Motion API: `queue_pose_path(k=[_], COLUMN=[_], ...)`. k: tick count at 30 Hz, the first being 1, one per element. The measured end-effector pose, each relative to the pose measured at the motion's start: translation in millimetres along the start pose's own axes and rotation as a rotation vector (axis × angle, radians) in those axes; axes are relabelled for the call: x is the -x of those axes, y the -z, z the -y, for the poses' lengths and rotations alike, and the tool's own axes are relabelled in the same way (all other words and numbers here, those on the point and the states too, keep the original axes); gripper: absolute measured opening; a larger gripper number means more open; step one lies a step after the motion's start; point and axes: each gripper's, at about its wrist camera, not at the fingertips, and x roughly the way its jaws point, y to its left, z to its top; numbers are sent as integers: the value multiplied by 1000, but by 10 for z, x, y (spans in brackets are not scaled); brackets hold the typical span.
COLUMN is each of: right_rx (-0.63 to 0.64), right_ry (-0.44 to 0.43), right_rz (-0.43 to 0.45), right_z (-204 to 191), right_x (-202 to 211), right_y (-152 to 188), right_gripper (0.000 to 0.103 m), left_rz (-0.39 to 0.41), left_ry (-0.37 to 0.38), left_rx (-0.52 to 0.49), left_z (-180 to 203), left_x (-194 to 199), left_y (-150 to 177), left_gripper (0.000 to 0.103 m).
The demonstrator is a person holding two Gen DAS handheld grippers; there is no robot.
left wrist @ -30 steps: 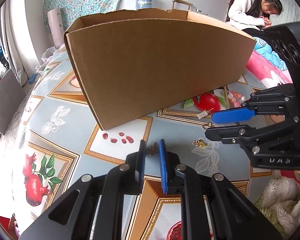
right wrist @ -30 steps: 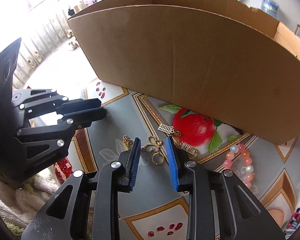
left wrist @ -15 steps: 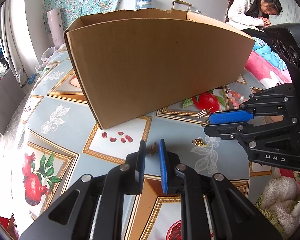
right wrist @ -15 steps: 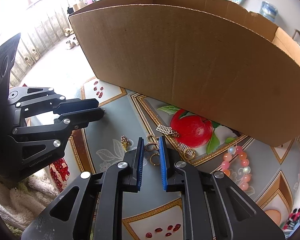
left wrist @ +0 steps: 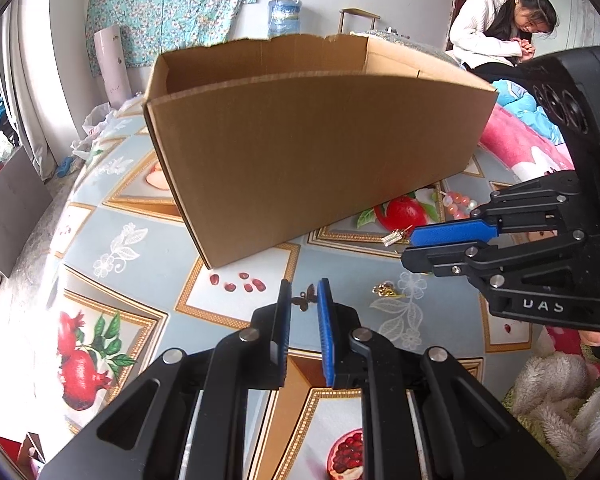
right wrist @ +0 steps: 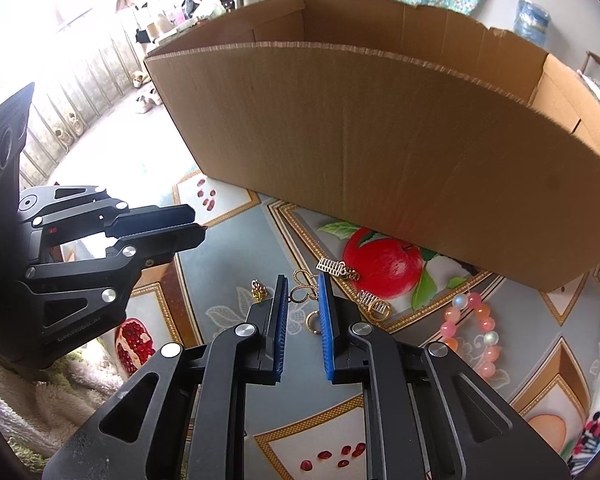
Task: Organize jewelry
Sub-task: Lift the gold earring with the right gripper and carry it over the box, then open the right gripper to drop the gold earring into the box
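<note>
Tongs on my right (right wrist: 303, 294) are clamping the looped gold chain pendant (right wrist: 302, 283); left tongs (left wrist: 303, 295) are gripping a small bronze butterfly charm (left wrist: 305, 298) beside the open brown cardboard box (left wrist: 320, 152).

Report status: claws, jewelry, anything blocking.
Left claw clamped on butterfly charm. Right claw just closed onto gold looped pendant. Cardboard box ahead, nothing blocking.

Jewelry all lies outside cardboard box (right wrist: 380, 152), near its front wall: gold looped pendant (right wrist: 305, 288), two gold comb-shaped pieces (right wrist: 332, 267) (right wrist: 374, 301), small gold charm (right wrist: 259, 289), pink bead bracelet (right wrist: 474, 330), butterfly charm (left wrist: 305, 298).
</note>
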Motion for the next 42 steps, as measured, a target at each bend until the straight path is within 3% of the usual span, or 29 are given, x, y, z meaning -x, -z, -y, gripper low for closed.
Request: queue_pose_path(k=[10, 16, 20, 23, 26, 28, 33, 39, 42], right_rx=[15, 19, -2, -27, -69, -97, -144, -178, -196], right_ry=[-19, -42, -45, -39, -72, -86, -116, -141, -152], right_rz=[153, 351, 440, 417, 328, 253, 135, 89, 105], right_z=[30, 87, 300, 574, 875, 1076, 1320, 1480, 1559], right_x=[638, 1258, 1486, 1400, 1181, 979, 664, 610, 641], right_y=[22, -155, -316, -523, -736, -853, -1029, -1110, -1126], right_gripper=[13, 13, 13, 13, 13, 13, 13, 16, 19], left_rz=[110, 287, 319, 263, 159, 81, -48, -155, -163], left_ry=[23, 74, 58, 96, 142, 133, 182, 234, 239], left_rx=[-3, -45, -74, -41, 3, 15, 73, 186, 209], left_z=[79, 153, 179, 150, 122, 139, 129, 107, 92], left_x=[575, 1021, 933, 636, 249, -29, -458, -771, -822], left_y=[-154, -540, -868, -1169, -1442, -1584, -1753, -1813, -1814], left_gripper=[13, 13, 13, 13, 13, 13, 13, 13, 21])
